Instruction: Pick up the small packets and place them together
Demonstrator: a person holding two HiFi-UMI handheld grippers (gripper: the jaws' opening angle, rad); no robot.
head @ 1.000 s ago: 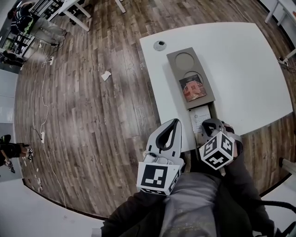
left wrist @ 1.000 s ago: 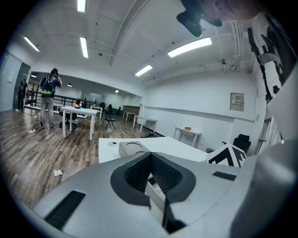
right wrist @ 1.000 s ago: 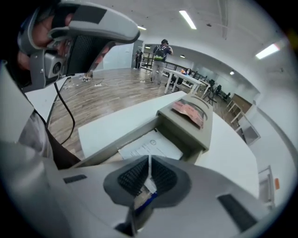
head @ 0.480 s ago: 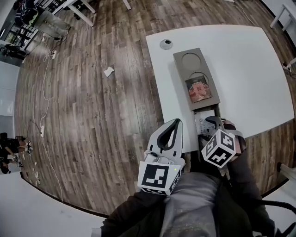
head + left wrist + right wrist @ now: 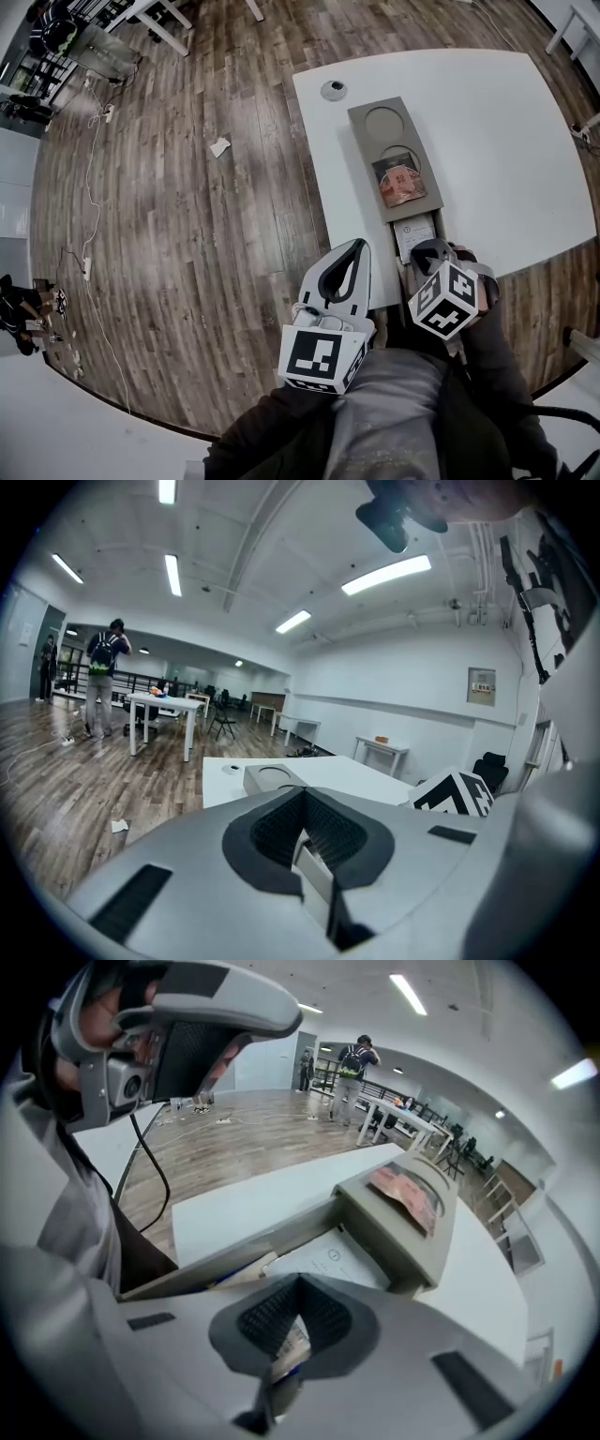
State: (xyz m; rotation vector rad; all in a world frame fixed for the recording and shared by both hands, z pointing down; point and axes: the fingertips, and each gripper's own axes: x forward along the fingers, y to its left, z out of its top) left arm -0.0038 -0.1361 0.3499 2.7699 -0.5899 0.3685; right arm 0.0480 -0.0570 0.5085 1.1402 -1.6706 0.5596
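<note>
A pink-red small packet (image 5: 398, 184) (image 5: 405, 1190) lies in a round recess of the grey organiser (image 5: 361, 141) (image 5: 412, 1251) on the white table (image 5: 487, 122). The organiser's drawer (image 5: 415, 234) stands pulled out toward me, with a white printed sheet (image 5: 328, 1260) in it. My right gripper (image 5: 427, 251) (image 5: 286, 1344) points steeply down into that drawer. Its jaws have just been closing and are shut on a small printed packet (image 5: 292, 1340). My left gripper (image 5: 356, 246) (image 5: 309, 855) hangs off the table's near edge, shut and holding nothing.
A small round cap (image 5: 332, 90) sits at the table's far left corner. A crumpled paper (image 5: 219, 146) lies on the wooden floor. In the left gripper view a person (image 5: 101, 677) stands by other tables (image 5: 159, 710) far back.
The right gripper has shifted slightly over the open drawer. The left gripper has kept its place beside the table edge.
</note>
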